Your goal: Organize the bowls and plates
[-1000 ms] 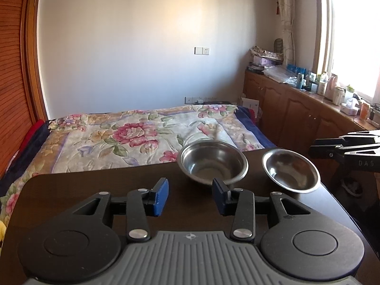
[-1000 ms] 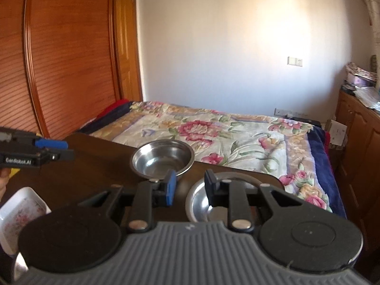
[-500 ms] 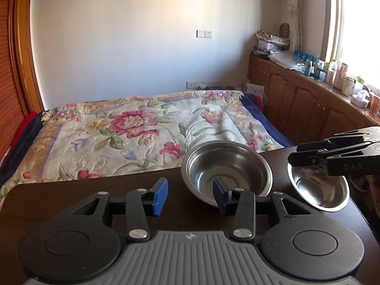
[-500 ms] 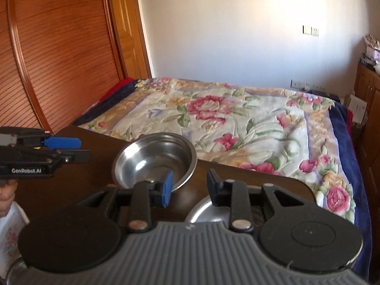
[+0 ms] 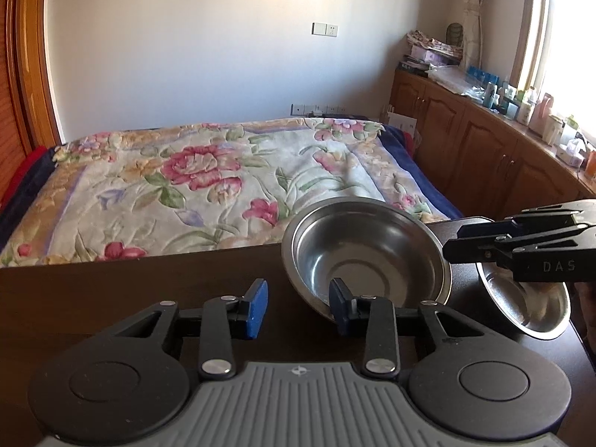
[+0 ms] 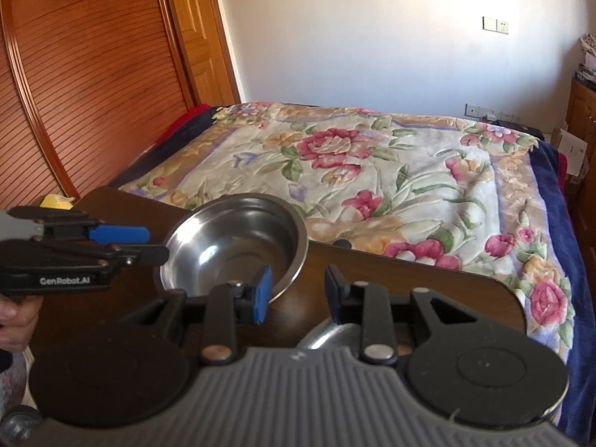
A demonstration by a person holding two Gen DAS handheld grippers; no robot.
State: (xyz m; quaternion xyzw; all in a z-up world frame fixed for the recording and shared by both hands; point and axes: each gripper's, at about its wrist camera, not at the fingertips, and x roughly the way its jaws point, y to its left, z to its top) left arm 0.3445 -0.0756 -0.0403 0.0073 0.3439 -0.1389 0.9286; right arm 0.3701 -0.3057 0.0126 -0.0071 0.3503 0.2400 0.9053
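Note:
A large steel bowl [image 5: 367, 257] sits on the dark wooden table [image 5: 130, 287] near its far edge; it also shows in the right wrist view [image 6: 238, 246]. A smaller steel bowl [image 5: 529, 305] sits to its right, mostly hidden under my right gripper in the right wrist view [image 6: 331, 335]. My left gripper [image 5: 298, 307] is open and empty, its right finger at the large bowl's near rim. My right gripper [image 6: 298, 292] is open and empty, hovering over the smaller bowl, its left finger by the large bowl's rim.
A bed with a floral blanket [image 5: 208, 182] lies right behind the table. Wooden cabinets [image 5: 484, 149] with clutter on top line the right wall. A wooden slatted door [image 6: 93, 85] stands at the left. A patterned white dish edge [image 6: 11, 380] shows at the lower left.
Both grippers have moved forward towards the bowls, which now look larger and closer. The right gripper now sits over the smaller bowl. Both stayed open.

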